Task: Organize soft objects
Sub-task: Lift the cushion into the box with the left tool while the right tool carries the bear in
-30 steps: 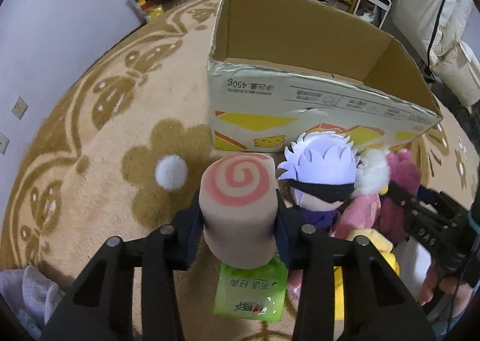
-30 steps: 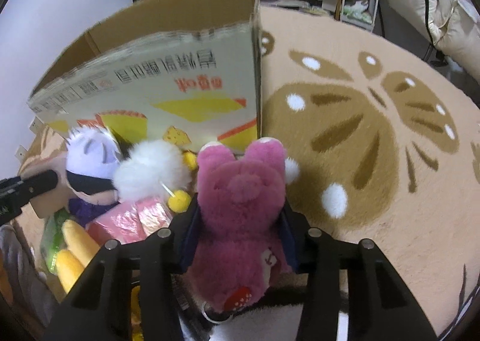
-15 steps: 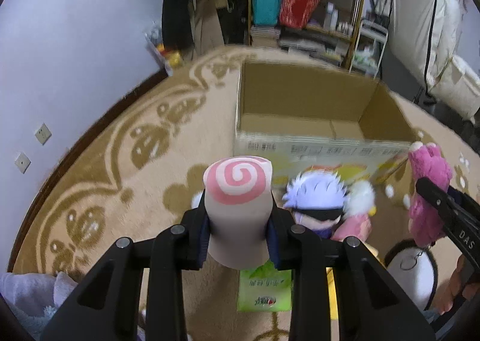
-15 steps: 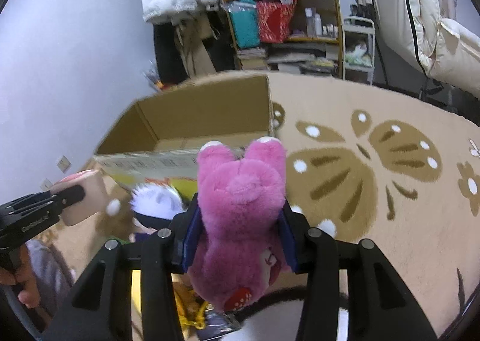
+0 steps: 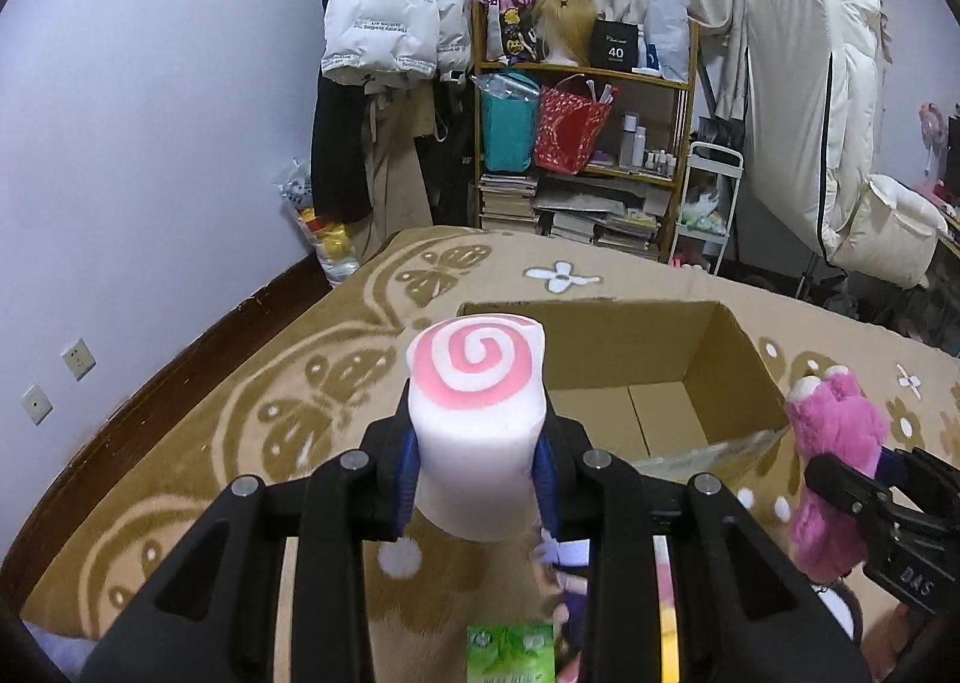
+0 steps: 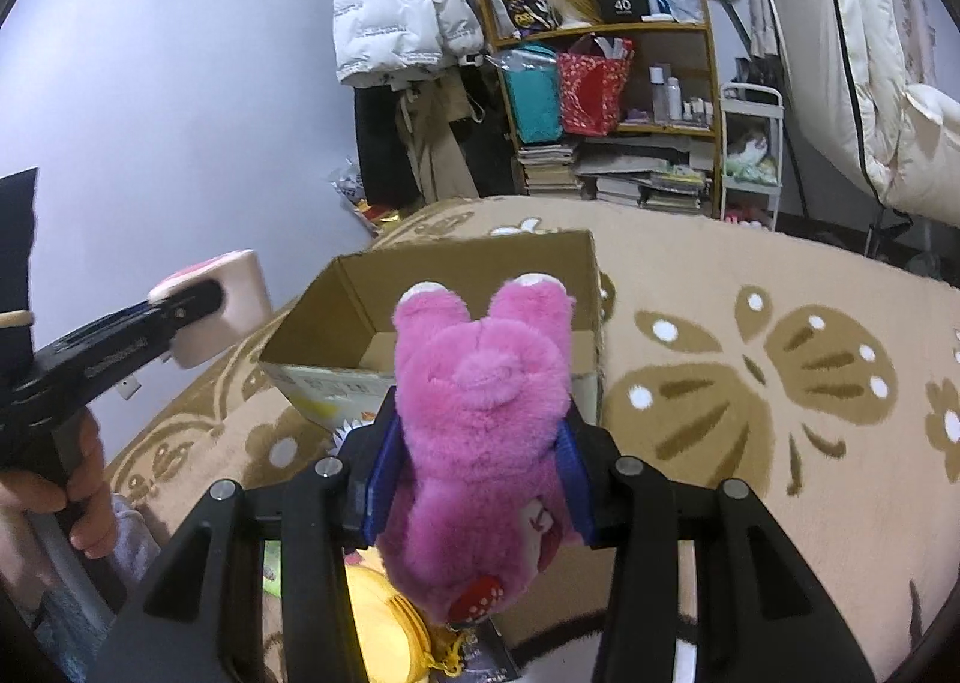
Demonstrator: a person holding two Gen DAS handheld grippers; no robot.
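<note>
My left gripper (image 5: 477, 470) is shut on a pink swirl roll plush (image 5: 477, 419) and holds it in the air, above and in front of the open cardboard box (image 5: 672, 359). My right gripper (image 6: 477, 464) is shut on a pink bear plush (image 6: 480, 419), also lifted, near the box (image 6: 456, 293). The bear also shows at the right of the left wrist view (image 5: 831, 473). The roll shows at the left of the right wrist view (image 6: 219, 305). The box looks empty inside.
Below the grippers lie a green packet (image 5: 510, 653), a purple-and-white doll (image 5: 567, 575) and a yellow plush (image 6: 384, 623) on the beige patterned rug (image 6: 750, 383). A cluttered shelf (image 5: 585, 143) and hanging jackets stand by the far wall.
Both grippers have risen well above the toy pile with their plush toys, so the box now shows from above and the far wall has come into view.
</note>
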